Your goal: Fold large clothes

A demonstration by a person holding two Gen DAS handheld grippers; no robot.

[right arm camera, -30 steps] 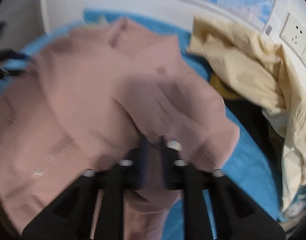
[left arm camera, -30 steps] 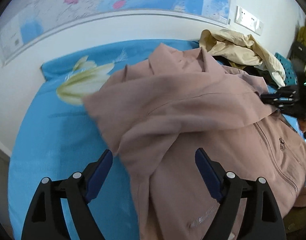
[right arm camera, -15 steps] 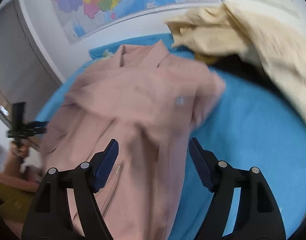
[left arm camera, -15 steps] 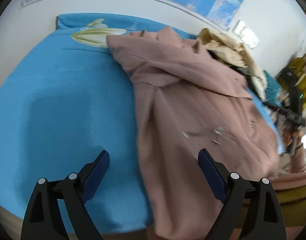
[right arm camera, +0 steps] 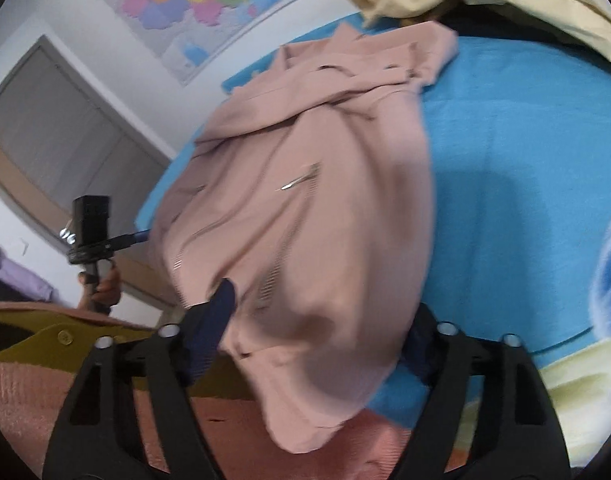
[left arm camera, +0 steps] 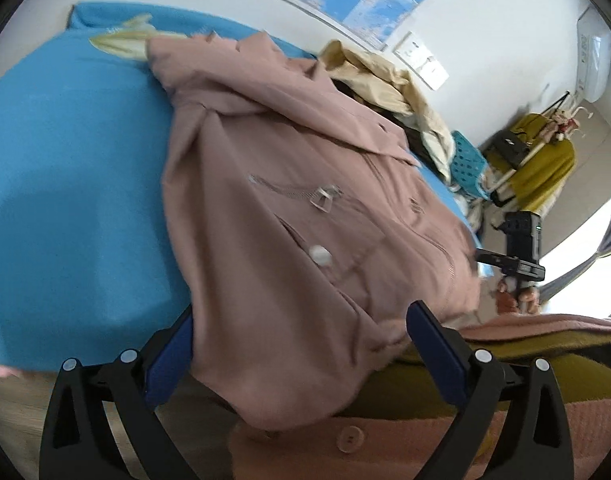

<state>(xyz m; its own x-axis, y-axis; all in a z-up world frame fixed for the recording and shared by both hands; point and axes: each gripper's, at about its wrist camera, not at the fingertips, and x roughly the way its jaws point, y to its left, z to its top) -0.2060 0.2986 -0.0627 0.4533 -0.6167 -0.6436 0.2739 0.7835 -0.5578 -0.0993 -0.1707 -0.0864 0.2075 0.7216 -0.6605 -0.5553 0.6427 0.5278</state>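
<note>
A dusty-pink zip jacket (left arm camera: pixel 289 184) lies lengthwise on the blue bed sheet (left arm camera: pixel 73 160), sleeves folded over its chest, hem hanging off the near edge. My left gripper (left arm camera: pixel 303 356) straddles the left part of that hem; its jaws are opening and the pads stand clear of the cloth. In the right wrist view the jacket (right arm camera: pixel 305 200) drapes between the jaws of my right gripper (right arm camera: pixel 317 332), which are wide apart and closing; cloth hides the right pad. Each view shows the other gripper in a hand, the right gripper (left arm camera: pixel 517 248) and the left gripper (right arm camera: pixel 93 236).
A heap of cream and dark clothes (left arm camera: pixel 385 76) sits at the far right of the bed by the wall. A blue plastic basket (left arm camera: pixel 467 160) and a rack with yellow cloth (left arm camera: pixel 541 160) stand beyond. The person's olive and pink clothing (left arm camera: pixel 505 360) fills the bottom.
The right gripper let go of the jacket fold and opened. Both grippers drew back from the jacket's upper part to its hem at the bed's near edge. The left jaws widened.
</note>
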